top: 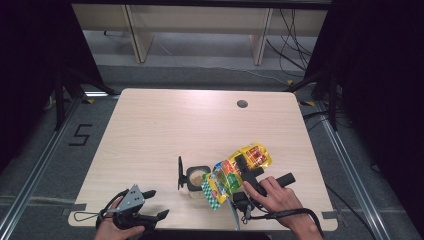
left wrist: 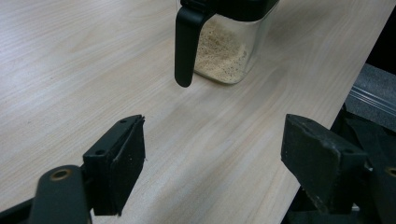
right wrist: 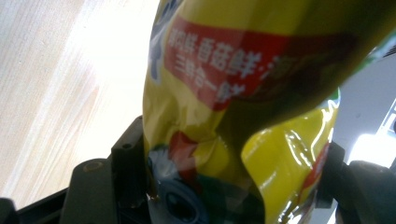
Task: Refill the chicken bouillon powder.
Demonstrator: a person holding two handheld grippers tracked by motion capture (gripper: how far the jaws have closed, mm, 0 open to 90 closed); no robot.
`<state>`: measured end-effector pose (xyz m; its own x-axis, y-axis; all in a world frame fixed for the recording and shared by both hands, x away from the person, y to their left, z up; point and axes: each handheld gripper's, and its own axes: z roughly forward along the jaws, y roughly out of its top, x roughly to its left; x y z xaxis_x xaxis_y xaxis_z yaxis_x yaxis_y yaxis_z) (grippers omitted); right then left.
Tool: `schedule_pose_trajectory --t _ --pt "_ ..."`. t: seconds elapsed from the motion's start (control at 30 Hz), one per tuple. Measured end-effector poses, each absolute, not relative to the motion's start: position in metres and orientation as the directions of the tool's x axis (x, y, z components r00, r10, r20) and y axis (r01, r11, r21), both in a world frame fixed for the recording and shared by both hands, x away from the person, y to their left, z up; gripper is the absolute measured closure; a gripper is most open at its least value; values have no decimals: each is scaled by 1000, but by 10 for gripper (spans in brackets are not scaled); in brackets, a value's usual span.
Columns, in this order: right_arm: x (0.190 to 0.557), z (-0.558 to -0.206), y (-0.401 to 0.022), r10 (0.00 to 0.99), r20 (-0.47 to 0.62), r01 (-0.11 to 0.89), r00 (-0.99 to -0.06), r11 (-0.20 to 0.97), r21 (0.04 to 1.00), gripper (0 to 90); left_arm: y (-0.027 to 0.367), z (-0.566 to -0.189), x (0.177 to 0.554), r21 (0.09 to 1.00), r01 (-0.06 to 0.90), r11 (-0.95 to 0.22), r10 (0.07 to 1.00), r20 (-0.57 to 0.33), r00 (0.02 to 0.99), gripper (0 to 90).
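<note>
Right gripper [top: 246,169] pinches the yellow bag [top: 235,172] between its jaws; in the right gripper view the bag [right wrist: 243,116] sits squeezed between both pads and rises past the tips. The bag tilts with its lower end over the jar [top: 198,179]. Left gripper [top: 150,204] has its jaws spread wide with only bare table [left wrist: 70,70] between them. The jar [left wrist: 224,51], holding beige granules, stands ahead of the left jaws, apart, its black lid flap [left wrist: 186,46] hanging down.
</note>
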<state>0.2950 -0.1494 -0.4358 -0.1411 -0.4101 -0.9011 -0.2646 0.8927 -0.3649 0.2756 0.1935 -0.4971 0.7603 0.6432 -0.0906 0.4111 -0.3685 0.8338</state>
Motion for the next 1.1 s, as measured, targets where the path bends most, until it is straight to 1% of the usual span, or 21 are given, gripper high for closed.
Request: schedule_pose_trajectory --t 0.03,0.07,0.1,0.13,0.23,0.7,0.73,0.87,0.93,1.0,1.07,1.1 --pt "296 -433 -147 -453 -883 -282 -124 869 -406 339 194 -497 276 834 411 -369 643 -90 760 216" --pt "295 -436 -149 -412 -900 -265 -141 892 -367 339 193 -498 275 836 414 -360 646 -96 757 216" --pt "295 -436 -149 -412 -900 -265 -141 892 -367 339 193 -497 275 836 412 -361 646 -95 758 216" --pt "296 -432 -146 -467 -877 -289 -116 860 -420 339 193 -497 275 835 414 -362 644 -97 759 216" --pt "296 -434 -148 -441 -889 -279 -125 875 -395 339 193 -497 275 835 413 -363 646 -94 758 216" --pt "296 -433 -148 -444 -887 -283 -128 874 -396 339 193 -497 275 835 413 -363 645 -94 758 216" --pt "296 -434 -150 -423 -896 -272 -135 886 -377 339 193 -497 275 835 414 -362 646 -95 758 216" --pt "296 -433 -150 -423 -897 -271 -131 885 -378 349 193 -497 275 835 413 -363 644 -95 759 216" --pt "297 -432 -149 -443 -887 -287 -129 873 -395 356 193 -497 275 835 415 -362 644 -97 759 216" --pt "296 -433 -150 -427 -894 -278 -133 882 -380 356 193 -497 275 835 415 -362 644 -97 759 216" --pt "298 -433 -149 -438 -890 -297 -128 873 -387 358 193 -497 275 836 414 -360 644 -98 759 216" --pt "297 -434 -149 -435 -890 -290 -134 876 -385 360 193 -497 275 838 415 -354 645 -103 757 216"
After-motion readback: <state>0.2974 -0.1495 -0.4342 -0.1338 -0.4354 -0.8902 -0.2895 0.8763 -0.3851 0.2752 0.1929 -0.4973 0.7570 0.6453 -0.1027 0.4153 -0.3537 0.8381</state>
